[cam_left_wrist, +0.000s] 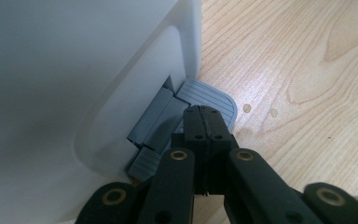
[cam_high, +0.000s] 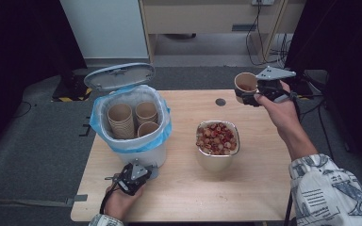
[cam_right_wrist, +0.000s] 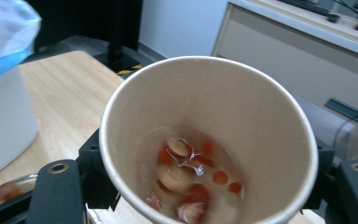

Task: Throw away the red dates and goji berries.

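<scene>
A white pedal bin [cam_high: 136, 148] with a blue liner stands at the table's left, its grey lid [cam_high: 119, 75] raised. Several brown paper cups [cam_high: 127, 117] are stacked inside. My left gripper [cam_high: 143, 168] is shut, and in the left gripper view its tips [cam_left_wrist: 205, 115] rest on the grey pedal [cam_left_wrist: 214, 95] at the bin's foot [cam_left_wrist: 74, 70]. My right gripper [cam_high: 246, 96] is shut on a paper cup [cam_high: 245, 82], held above the table's far right. Seen in the right gripper view, the cup [cam_right_wrist: 242, 107] holds a few red and pale snack pieces [cam_right_wrist: 186, 172], and my right gripper [cam_right_wrist: 209, 186] has a jaw on each side of it.
A metal bowl [cam_high: 217, 160] full of red and pale snacks [cam_high: 217, 138] sits mid-table. A small dark disc [cam_high: 220, 101] lies near the far edge. Bare wood [cam_high: 207, 193] lies in front of the bowl. Dark curtains, a cabinet and cables stand beyond the table.
</scene>
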Tool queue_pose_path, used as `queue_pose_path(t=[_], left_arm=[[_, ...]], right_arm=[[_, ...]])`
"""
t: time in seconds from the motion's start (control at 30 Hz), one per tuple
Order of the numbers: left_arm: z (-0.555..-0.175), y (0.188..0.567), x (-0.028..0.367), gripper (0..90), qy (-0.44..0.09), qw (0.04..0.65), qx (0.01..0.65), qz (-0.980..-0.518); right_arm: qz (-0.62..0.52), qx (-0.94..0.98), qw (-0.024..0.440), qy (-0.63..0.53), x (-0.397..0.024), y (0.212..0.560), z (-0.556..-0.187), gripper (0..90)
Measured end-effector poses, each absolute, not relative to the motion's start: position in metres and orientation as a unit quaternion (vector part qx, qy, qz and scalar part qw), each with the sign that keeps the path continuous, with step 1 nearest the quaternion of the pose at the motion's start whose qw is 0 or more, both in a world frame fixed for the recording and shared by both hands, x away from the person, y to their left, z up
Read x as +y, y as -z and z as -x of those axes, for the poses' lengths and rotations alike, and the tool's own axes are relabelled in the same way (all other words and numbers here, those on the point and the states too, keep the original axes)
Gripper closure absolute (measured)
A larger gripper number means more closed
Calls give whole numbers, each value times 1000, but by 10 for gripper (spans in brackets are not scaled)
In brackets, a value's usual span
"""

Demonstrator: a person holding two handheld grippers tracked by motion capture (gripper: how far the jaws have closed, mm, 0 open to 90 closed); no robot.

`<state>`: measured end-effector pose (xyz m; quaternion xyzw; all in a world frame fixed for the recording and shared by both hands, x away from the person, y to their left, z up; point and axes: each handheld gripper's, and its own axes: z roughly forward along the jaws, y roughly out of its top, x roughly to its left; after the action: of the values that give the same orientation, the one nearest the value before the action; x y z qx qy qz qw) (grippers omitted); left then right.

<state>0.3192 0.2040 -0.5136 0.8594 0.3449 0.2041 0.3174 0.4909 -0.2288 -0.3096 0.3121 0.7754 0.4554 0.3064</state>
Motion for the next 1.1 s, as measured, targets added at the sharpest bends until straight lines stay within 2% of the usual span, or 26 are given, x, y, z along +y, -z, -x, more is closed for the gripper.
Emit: queue_pose_path(t=[0.3,0.67,1.1], left_arm=[[-319,514,204,897,-204,317,345,-859],[-319,514,204,898,-204,317,345,-860],[-319,514,204,898,-204,317,345,-860]], right_arm=[[-289,782,315,-453,-228,309,-481,280],[-241,793,351,-435,-221,317,-474,279],[-216,802,360,-425,-218,324,-471,282]])
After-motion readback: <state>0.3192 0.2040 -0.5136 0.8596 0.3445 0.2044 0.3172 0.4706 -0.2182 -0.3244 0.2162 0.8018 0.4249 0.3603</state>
